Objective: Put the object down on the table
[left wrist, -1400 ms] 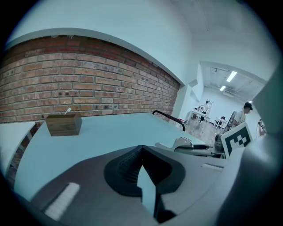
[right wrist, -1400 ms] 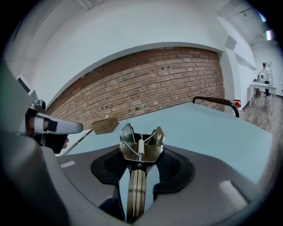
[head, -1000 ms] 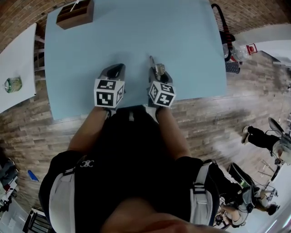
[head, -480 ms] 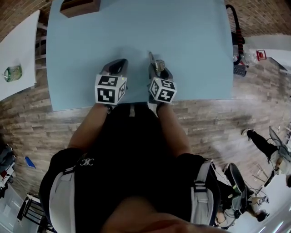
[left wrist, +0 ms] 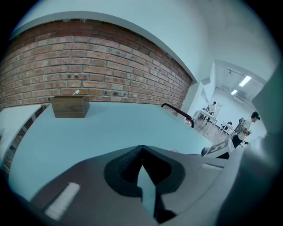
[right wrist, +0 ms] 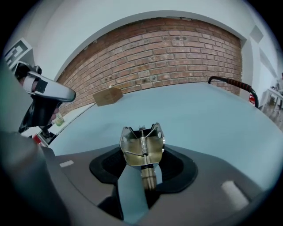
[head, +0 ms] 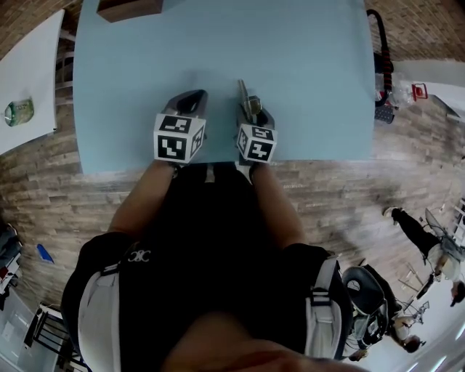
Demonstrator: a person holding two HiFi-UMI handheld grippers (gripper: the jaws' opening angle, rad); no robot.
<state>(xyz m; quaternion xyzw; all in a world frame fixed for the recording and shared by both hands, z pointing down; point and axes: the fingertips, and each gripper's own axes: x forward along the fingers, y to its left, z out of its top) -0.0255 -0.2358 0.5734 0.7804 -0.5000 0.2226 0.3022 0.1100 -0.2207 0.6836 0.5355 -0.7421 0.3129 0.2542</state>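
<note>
A metal spring clip (right wrist: 142, 145) sticks out forward between my right gripper's (right wrist: 142, 164) jaws, just above the light blue table (head: 305, 73). The jaws are opening, and the clip still sits gripped between them. From the head view the clip (head: 247, 100) points away from me, with a thin metal arm at its far end. The right gripper (head: 251, 110) hovers near the table's front edge. My left gripper (head: 193, 96) rests a little to its left. Its tips (left wrist: 141, 150) touch, and nothing is between them.
A brown wooden box (head: 129, 7) stands at the table's far left; it also shows as the box (left wrist: 70, 107) before a brick wall. A black curved handle (head: 381, 58) rises at the right edge. A white table (head: 29, 87) with a green thing (head: 18, 111) stands left.
Both grippers stay almost in place near the front edge. The clip remains between the right jaws. The head view has shifted slightly, so the table sits a little higher.
</note>
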